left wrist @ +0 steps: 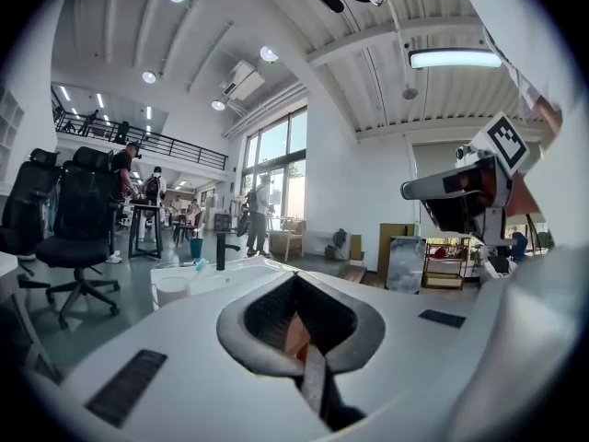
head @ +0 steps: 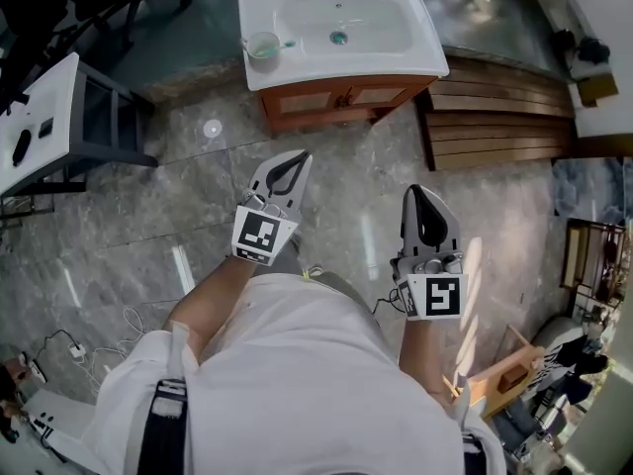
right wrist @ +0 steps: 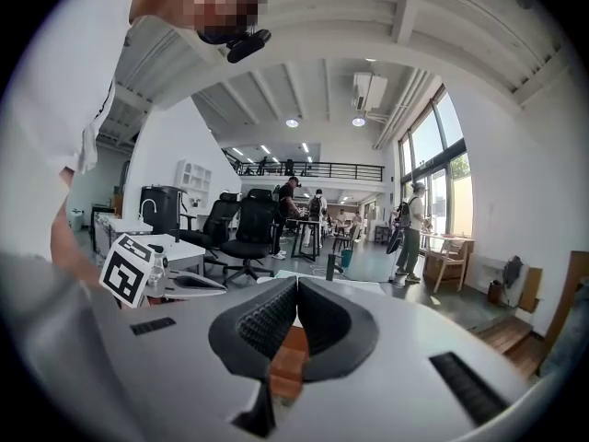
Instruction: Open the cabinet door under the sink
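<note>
Reddish-brown cabinet door (head: 308, 100) closed.

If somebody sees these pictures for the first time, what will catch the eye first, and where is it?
Most striking is the white sink at the top centre of the head view, standing on a brown wooden cabinet whose doors look shut. Below it, over the grey stone floor, the left claw and right claw both point toward the cabinet, shut and empty, well short of it.
</note>
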